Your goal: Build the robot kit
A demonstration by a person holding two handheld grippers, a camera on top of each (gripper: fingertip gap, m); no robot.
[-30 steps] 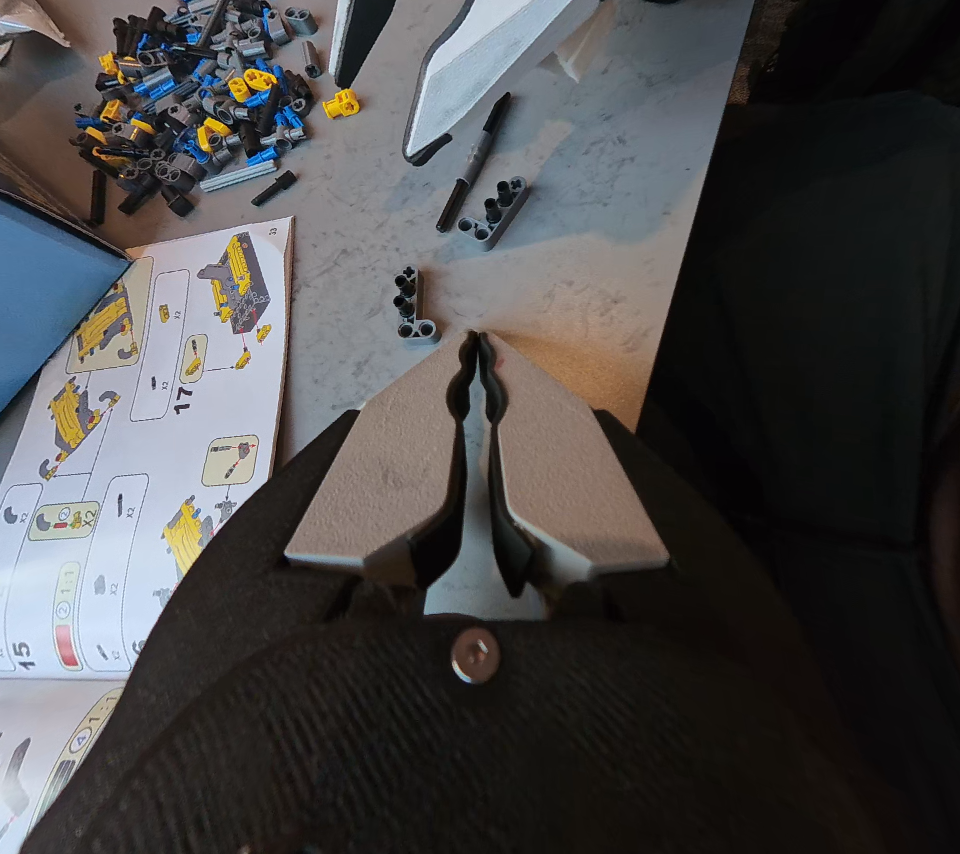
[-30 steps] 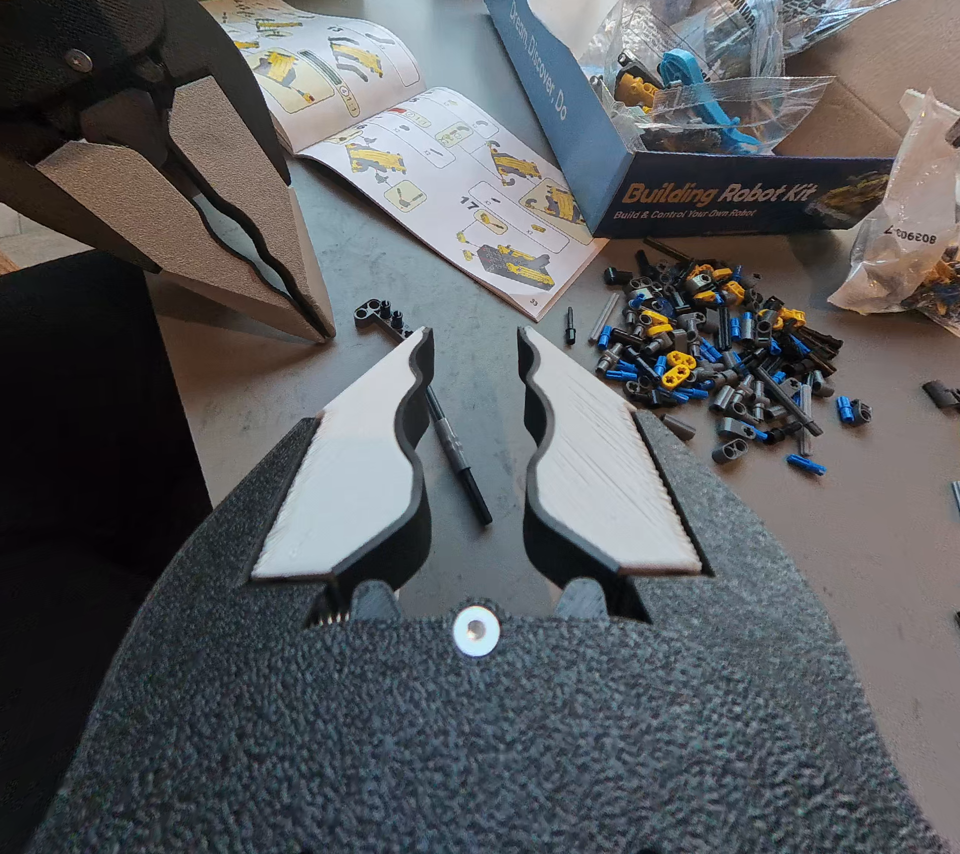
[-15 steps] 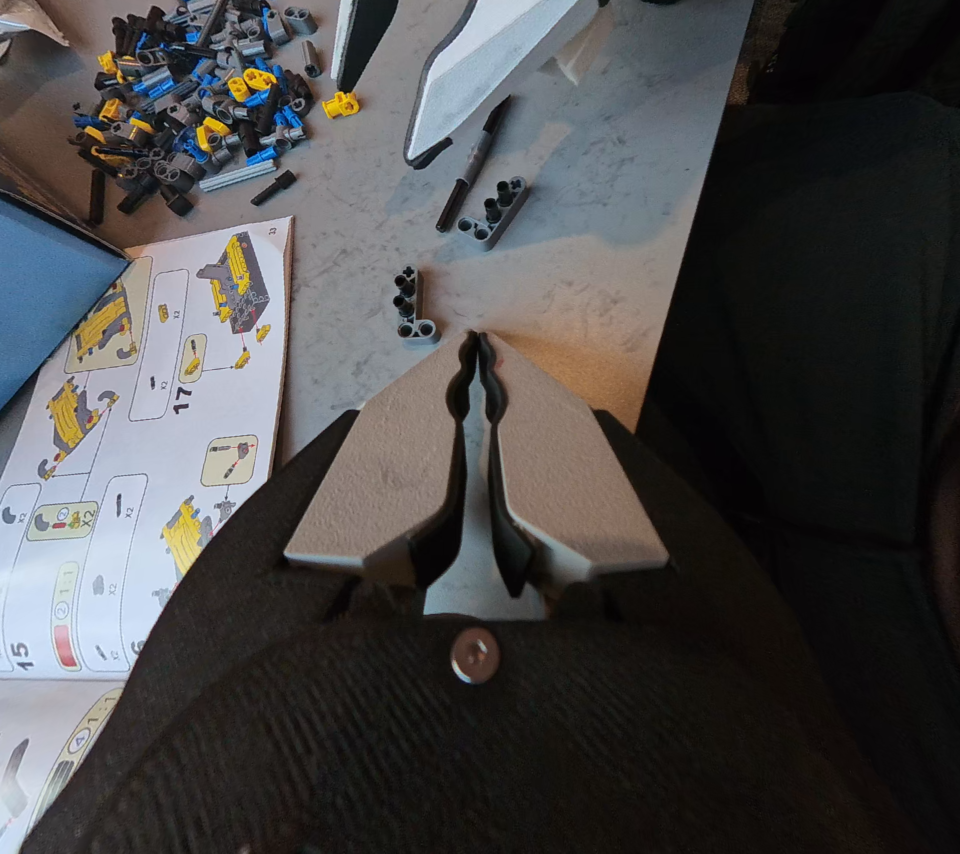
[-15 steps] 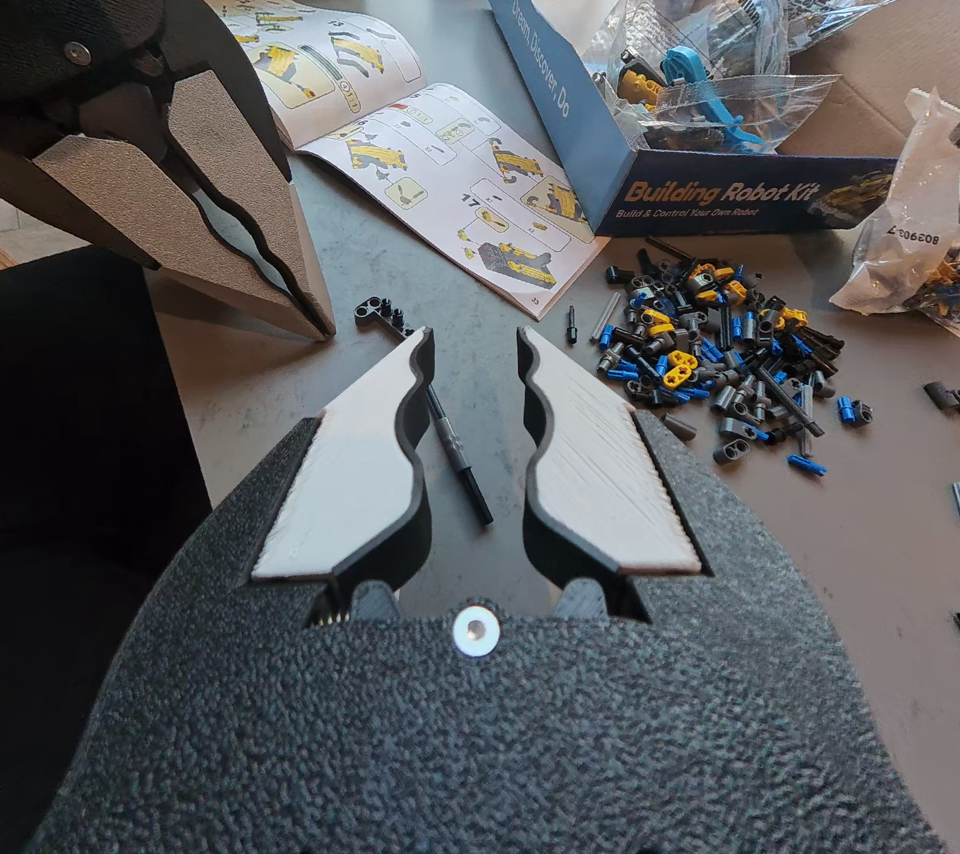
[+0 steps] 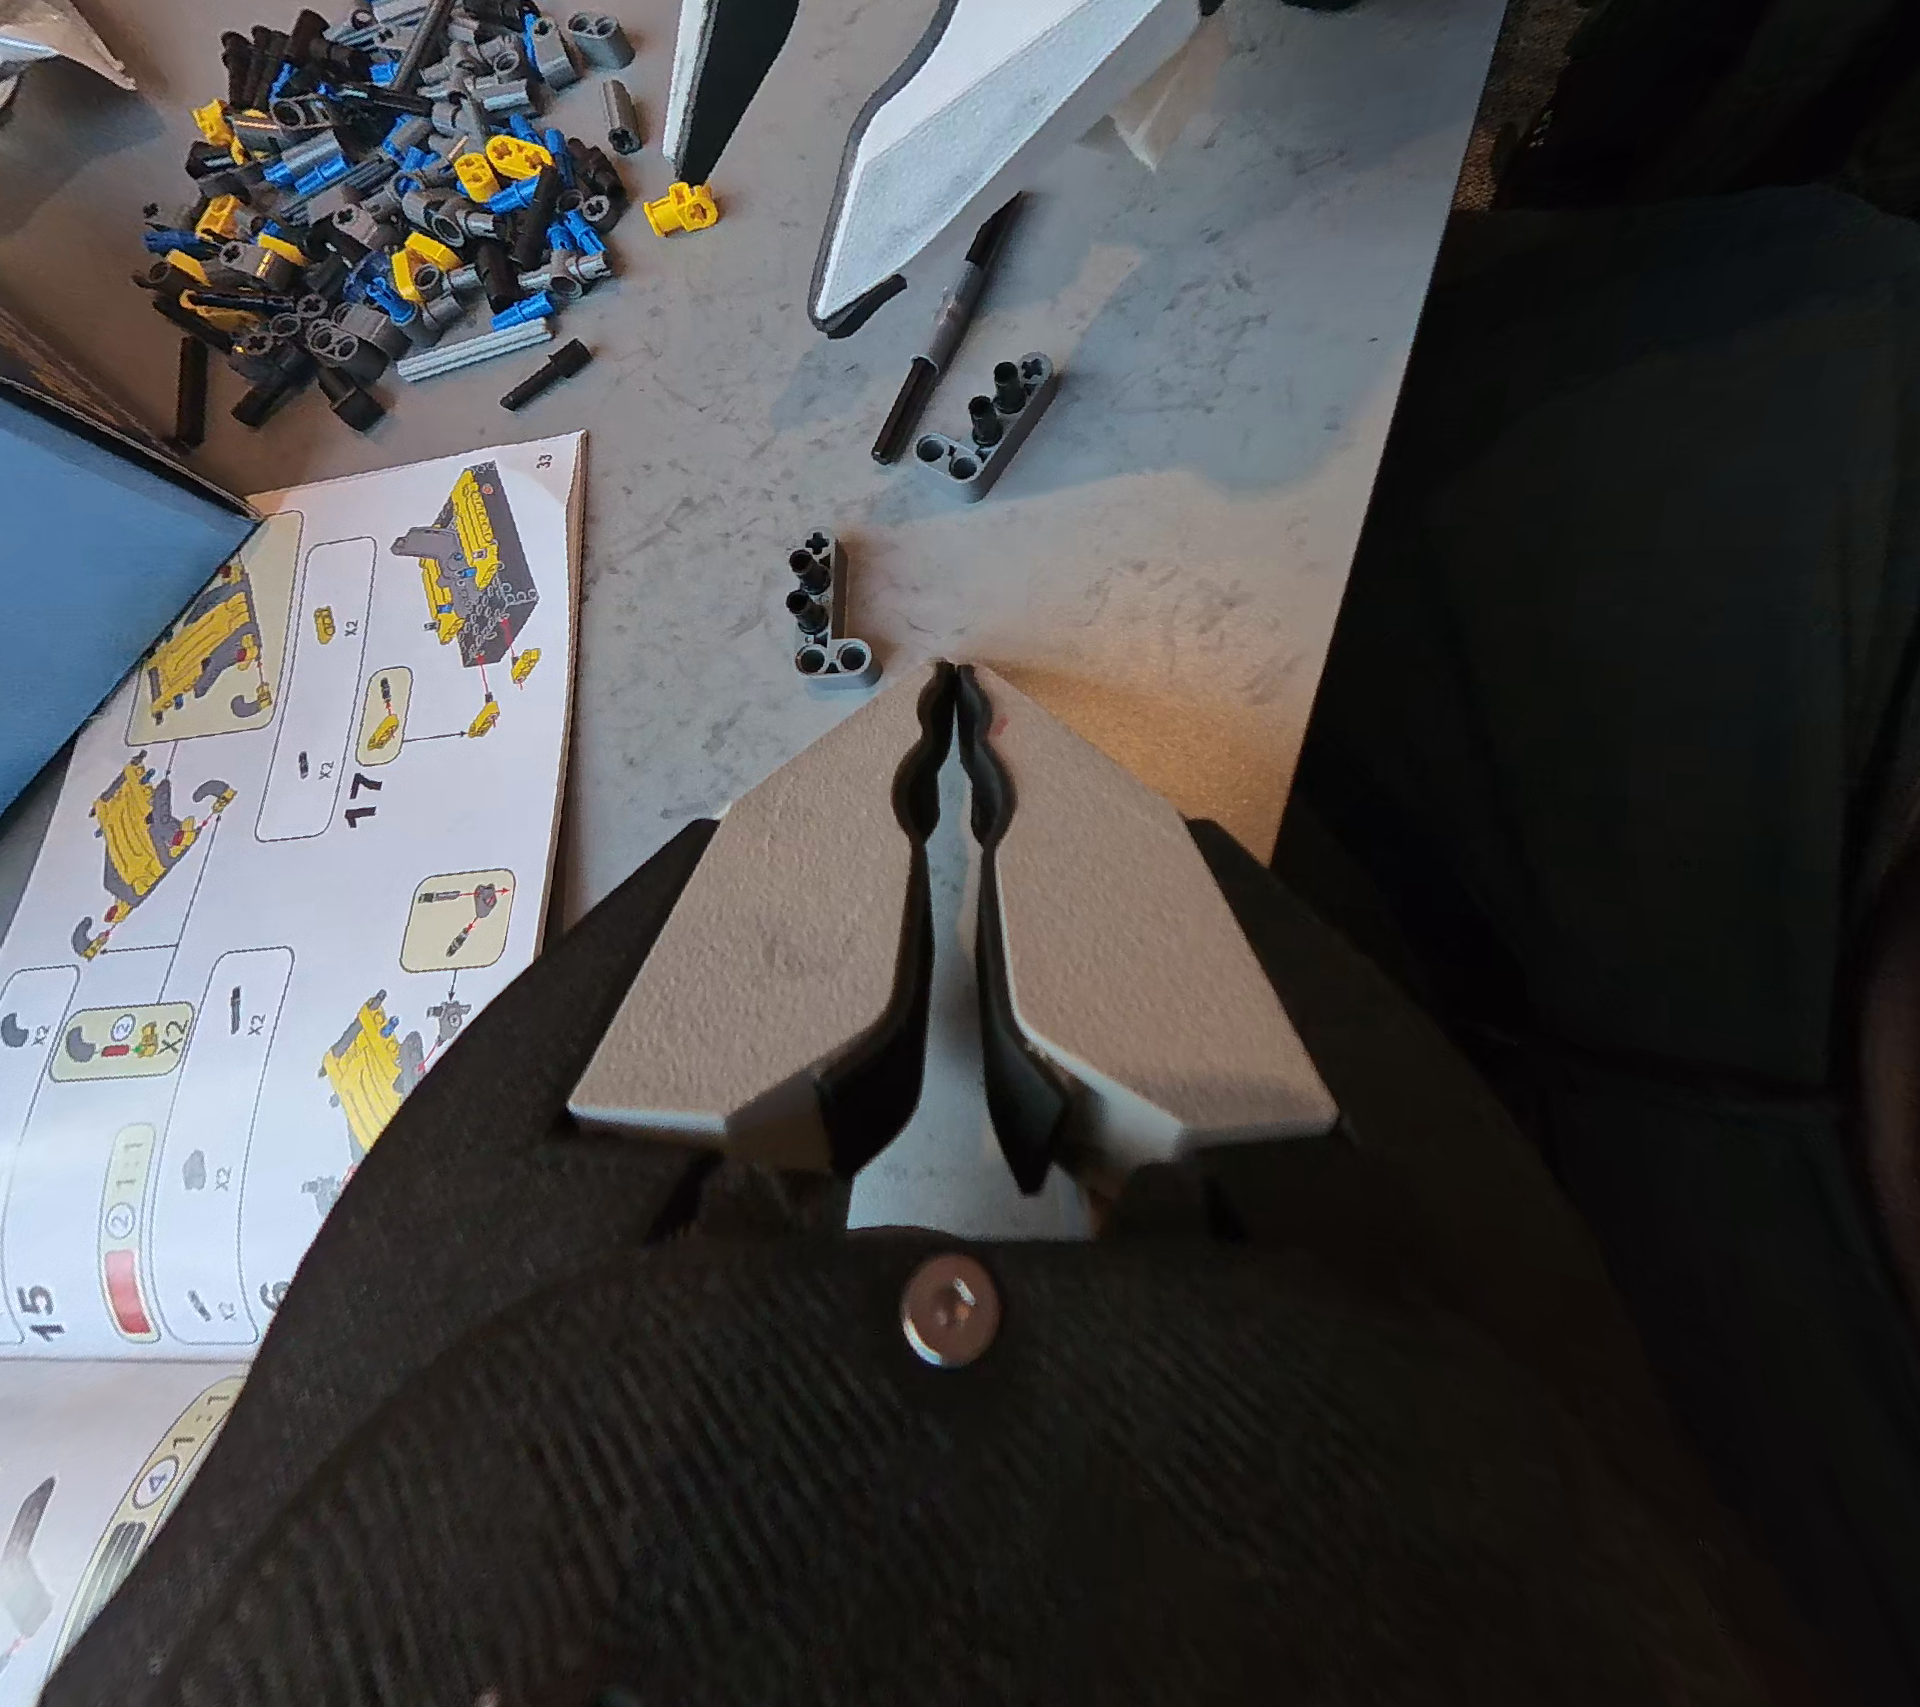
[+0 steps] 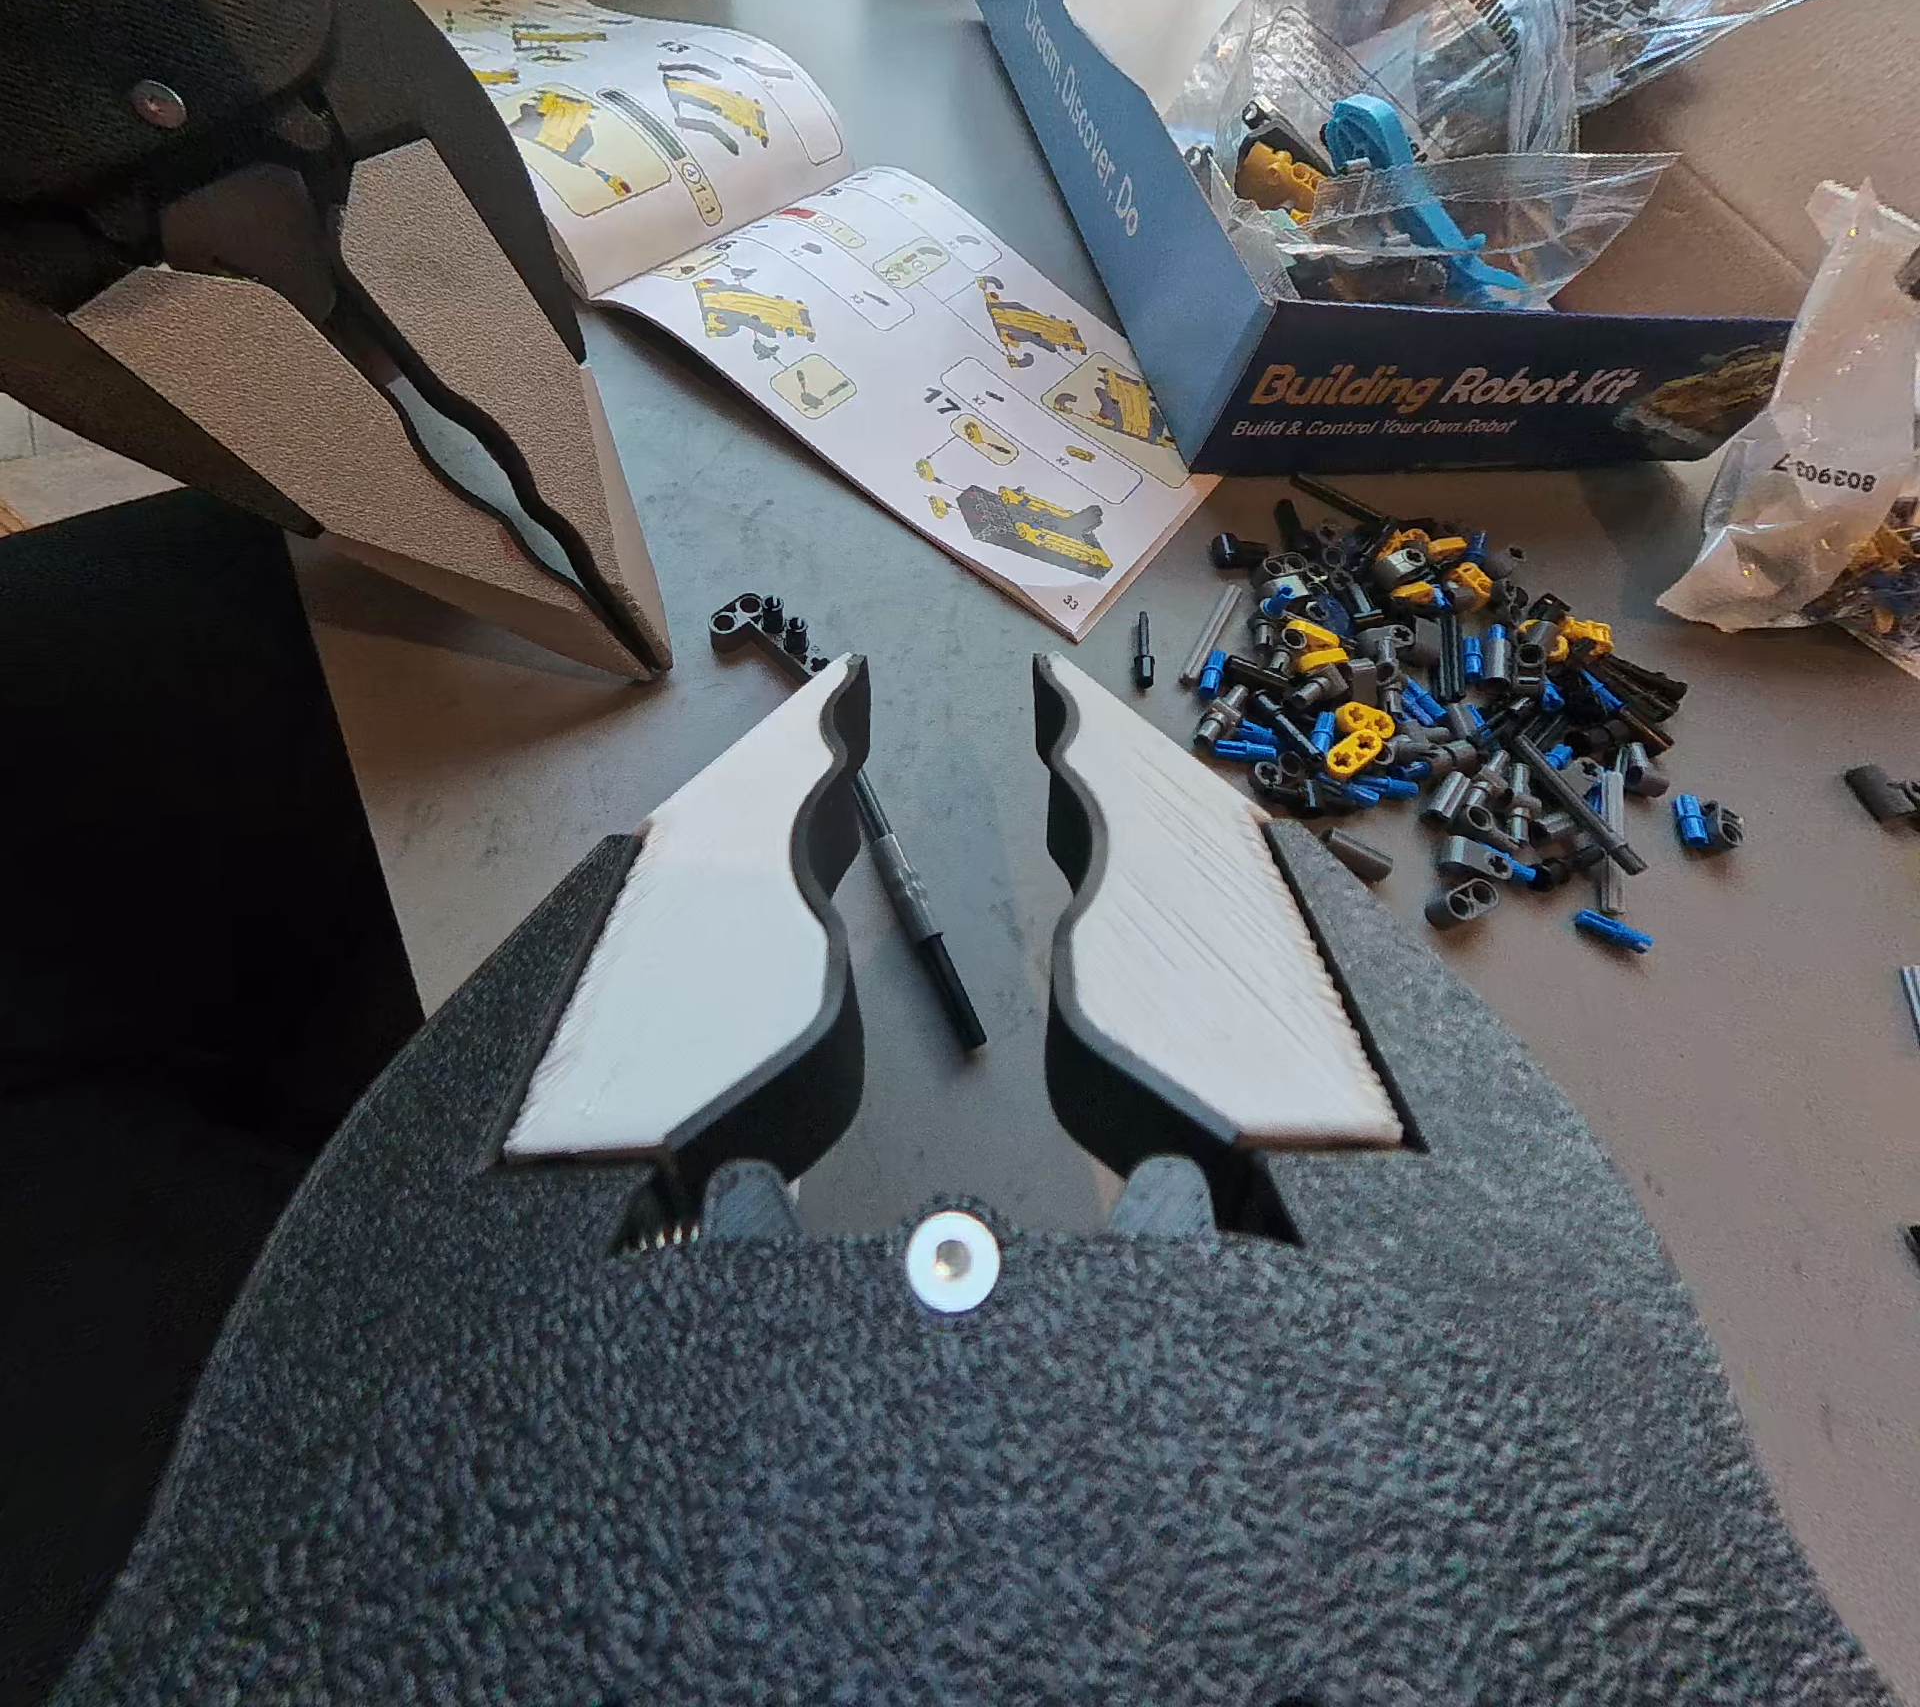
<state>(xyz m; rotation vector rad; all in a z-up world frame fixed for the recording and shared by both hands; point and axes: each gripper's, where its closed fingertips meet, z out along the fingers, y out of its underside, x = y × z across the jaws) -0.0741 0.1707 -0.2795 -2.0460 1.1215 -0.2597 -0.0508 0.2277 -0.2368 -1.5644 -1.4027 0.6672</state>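
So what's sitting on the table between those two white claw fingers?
A thin black and grey axle rod lies on the grey table between the open right claw's fingers, nearer its left finger, as the right wrist view shows.

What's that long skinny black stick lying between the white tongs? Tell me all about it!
The black stick is a thin rod that looks like plastic, with a greyer ridged middle and smooth black ends. It lies flat and slanted on the grey table, under the gap of the open right tongs, which hold nothing. One end points at a grey L-shaped piece lying close beside it.
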